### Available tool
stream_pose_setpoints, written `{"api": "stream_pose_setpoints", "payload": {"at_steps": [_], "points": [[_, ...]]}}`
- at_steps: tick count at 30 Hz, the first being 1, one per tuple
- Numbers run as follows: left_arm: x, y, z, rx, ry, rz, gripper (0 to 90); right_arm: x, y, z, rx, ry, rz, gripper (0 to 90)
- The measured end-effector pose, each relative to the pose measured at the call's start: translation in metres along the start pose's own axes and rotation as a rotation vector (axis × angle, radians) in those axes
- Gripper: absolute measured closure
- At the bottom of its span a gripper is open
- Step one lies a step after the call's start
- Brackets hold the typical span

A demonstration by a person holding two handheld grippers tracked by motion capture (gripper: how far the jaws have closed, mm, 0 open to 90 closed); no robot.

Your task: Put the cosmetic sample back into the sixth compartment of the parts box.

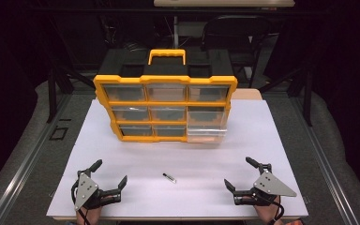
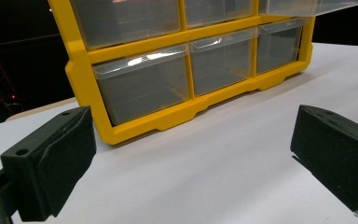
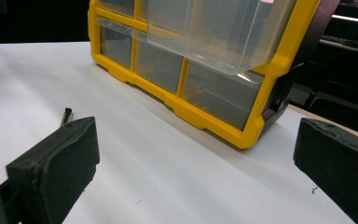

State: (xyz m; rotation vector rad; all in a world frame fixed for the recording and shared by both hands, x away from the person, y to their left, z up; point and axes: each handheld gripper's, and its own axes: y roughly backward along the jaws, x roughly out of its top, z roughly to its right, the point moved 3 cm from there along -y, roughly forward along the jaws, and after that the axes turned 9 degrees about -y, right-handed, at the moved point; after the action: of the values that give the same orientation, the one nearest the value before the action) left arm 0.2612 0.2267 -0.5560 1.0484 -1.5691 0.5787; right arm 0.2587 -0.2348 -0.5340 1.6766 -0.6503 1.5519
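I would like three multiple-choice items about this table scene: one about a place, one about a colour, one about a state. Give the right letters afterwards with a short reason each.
1. Where does the small dark part lie?
A. Inside a drawer
B. On the white table between the two grippers
C. On top of the organizer

2. What colour is the frame of the drawer organizer?
A. Yellow
B. Blue
C. Green

3. In what state is the middle-right drawer?
A. Taken out and lying on the table
B. Pushed in flush
C. Pulled out partway

Answers:
1. B: in the high view it rests on the bare table, between the left hand-held gripper and the right hand-held gripper, both with jaws apart.
2. A: the frame around the clear drawers is yellow, with a black body behind.
3. C: its clear front sticks out past the frame, also visible in the right gripper view.
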Motion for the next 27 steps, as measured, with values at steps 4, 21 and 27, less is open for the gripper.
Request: {"api": "stream_pose_setpoints", "payload": {"at_steps": [4, 21, 27], "points": [[0.000, 0.000, 0.000, 0.001, 0.003, -0.003, 0.1, -0.001, -0.004, -0.001, 0.003, 0.000, -0.020, 0.0], [-0.001, -0.002, -0.001, -0.001, 0.002, -0.015, 0.1, 0.000, -0.024, -0.008, 0.049, -0.024, -0.107, 0.0], [0.000, -0.002, 0.000, 0.000, 0.001, -0.014, 0.1, 0.002, -0.032, -0.015, 0.064, -0.010, -0.134, 0.0]]}}
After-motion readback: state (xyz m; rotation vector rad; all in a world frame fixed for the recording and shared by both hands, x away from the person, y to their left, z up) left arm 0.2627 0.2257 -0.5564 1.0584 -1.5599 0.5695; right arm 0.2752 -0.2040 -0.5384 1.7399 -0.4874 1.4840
